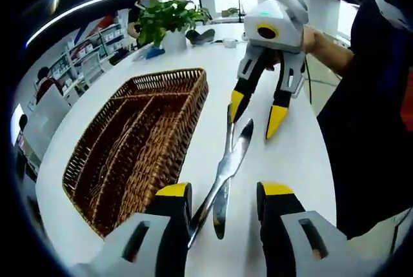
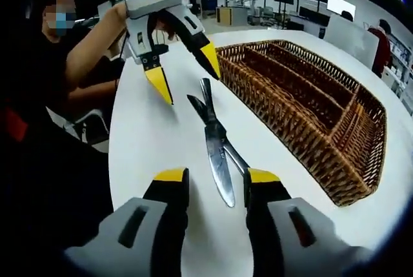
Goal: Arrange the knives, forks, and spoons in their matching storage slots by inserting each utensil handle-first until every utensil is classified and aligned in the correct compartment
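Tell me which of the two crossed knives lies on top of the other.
In the right gripper view the knife with its broad blade pointing at this gripper lies on top; the other knife slips beneath it, only its tip and handle showing.

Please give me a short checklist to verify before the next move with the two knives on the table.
1. Left gripper open: ok, jaws apart around the crossed knives.
2. Right gripper open: ok, jaws spread above the far knife ends.
3. Knives separated for single pickup: not ok, they lie crossed, touching.
4. Wicker tray compartments free: ok, no utensils seen inside.
5. Which end is the handle on each knife: cannot tell for sure.
6. Knives lying flat on the white table: ok.
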A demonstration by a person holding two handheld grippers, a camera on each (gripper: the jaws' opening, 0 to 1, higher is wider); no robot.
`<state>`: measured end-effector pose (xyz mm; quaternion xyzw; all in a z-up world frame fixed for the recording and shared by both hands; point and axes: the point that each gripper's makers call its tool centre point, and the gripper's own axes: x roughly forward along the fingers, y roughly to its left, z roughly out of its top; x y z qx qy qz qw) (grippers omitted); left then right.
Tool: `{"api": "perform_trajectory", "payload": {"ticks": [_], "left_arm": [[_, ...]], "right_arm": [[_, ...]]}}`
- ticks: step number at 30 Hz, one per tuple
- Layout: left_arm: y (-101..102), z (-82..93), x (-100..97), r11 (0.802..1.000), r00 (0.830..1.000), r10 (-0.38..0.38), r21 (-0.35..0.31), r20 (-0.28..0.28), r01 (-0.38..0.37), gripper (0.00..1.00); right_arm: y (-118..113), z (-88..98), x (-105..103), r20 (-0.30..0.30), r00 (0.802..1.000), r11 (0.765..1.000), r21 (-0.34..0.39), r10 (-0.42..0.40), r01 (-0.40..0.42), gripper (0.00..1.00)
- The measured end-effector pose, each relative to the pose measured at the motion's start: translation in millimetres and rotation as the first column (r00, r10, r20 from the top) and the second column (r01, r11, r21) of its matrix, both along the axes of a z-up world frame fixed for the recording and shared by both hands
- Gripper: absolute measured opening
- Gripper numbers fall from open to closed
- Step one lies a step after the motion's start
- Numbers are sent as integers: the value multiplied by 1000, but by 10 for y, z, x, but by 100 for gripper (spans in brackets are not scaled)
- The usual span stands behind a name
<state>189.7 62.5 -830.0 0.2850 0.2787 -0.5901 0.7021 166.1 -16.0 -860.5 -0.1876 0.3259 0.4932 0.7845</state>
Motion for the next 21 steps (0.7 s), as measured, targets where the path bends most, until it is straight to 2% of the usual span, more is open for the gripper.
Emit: {"api": "perform_trajectory", "payload": {"ticks": [2, 7, 13, 21], "left_arm": [[22, -57, 31, 999, 1000, -25, 42, -7, 26, 35], [24, -94, 68, 993, 998, -64, 94, -25, 66, 33], [38, -119, 68, 985, 994, -102, 133, -51, 108, 30], [23, -169, 80, 970, 984, -161, 173, -76, 172, 28]], "right_arm": [[14, -53, -17, -5, 1000, 1000, -20, 17, -17, 28], [43, -80, 4, -14, 1000, 999, -30, 20, -20, 24], [84, -121, 0, -33, 999, 998, -64, 27, -29, 21], [91, -142, 9, -68, 997, 988, -151, 36, -46, 13]]}}
